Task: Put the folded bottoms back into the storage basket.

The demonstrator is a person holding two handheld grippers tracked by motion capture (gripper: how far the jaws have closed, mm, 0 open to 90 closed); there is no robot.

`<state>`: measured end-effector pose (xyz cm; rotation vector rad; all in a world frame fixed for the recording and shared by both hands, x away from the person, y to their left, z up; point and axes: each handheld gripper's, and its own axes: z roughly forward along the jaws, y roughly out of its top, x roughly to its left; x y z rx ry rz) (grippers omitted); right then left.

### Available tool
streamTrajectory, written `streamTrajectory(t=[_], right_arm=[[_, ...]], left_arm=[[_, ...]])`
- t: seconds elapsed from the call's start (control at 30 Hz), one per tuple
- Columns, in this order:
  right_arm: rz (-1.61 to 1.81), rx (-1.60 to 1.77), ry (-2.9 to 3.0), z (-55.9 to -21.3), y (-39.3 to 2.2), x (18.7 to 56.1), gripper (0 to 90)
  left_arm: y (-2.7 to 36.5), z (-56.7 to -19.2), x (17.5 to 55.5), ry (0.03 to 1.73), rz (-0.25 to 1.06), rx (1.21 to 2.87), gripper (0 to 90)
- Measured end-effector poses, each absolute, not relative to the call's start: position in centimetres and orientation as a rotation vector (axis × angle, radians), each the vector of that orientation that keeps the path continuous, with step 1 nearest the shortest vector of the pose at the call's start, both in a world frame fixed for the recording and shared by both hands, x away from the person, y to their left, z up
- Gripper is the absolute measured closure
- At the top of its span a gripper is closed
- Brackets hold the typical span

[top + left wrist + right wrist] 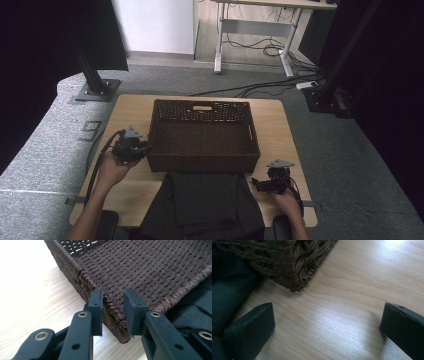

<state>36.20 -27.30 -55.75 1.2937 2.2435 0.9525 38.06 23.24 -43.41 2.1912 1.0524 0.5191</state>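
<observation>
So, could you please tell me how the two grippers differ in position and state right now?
The left gripper straddles the basket at its near-left corner, jaws narrowly apart; the right gripper sits over bare table beside the dark cloth, jaws wide open. Both are hand-held and grip nothing.

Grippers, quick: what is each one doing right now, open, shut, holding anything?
Left gripper: open, jaws on either side of the basket corner rim, not clamped.
Right gripper: wide open, holding nothing, over bare table beside the cloth.

Each black claw, left point(131, 148) and right point(270, 183), carries a grey three-cornered plate, brass-ringed pivots and a trailing black cable.
</observation>
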Motion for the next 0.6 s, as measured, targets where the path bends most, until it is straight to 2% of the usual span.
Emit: streamTrajectory(t=[0.37,0.6], right_arm=[[0.952,1.302,2.238,-55.8,-27.3,36.1,0.0],[0.952,1.304,2.237,-55.7,-27.3,36.1,0.0]], left_arm=[[23.8,-43.3,37.5,1.019,0.455,2.2,70.0],[24.5,-43.7,37.4,0.993,0.432,2.138,68.5]])
